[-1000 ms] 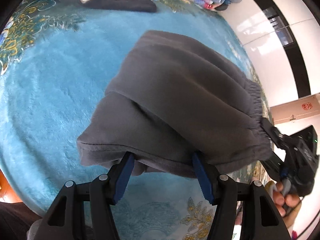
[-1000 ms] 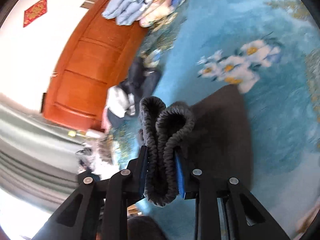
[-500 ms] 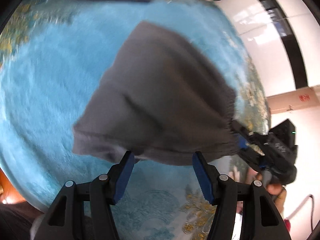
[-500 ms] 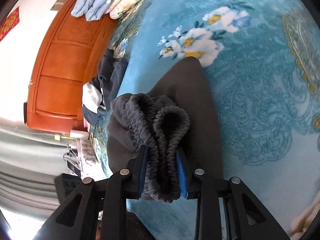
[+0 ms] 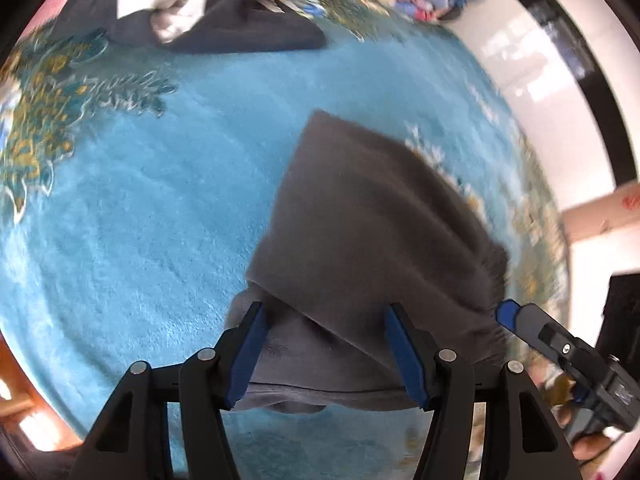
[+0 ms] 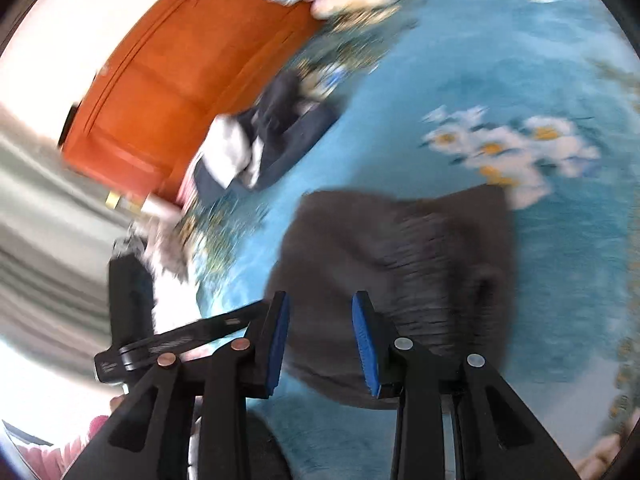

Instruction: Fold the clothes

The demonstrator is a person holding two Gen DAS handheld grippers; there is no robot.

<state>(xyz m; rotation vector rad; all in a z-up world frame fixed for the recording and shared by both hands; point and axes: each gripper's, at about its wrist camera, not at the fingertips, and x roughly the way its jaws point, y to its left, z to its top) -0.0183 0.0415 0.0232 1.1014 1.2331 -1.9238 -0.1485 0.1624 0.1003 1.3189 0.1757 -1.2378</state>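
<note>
While the left hand-held gripper hangs wide open over the near edge of the grey shorts, gripping nothing, the right hand-held gripper also stands parted and empty at the waistband side. The shorts lie folded on the blue blanket, so this fold looks finished and the release step is in hand. Next, I judge, comes backing both tools clear and reaching for the dark clothes heaped farther off.

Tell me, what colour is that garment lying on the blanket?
Plain dark grey garment, no pattern; the left wrist view shows it best.
</note>
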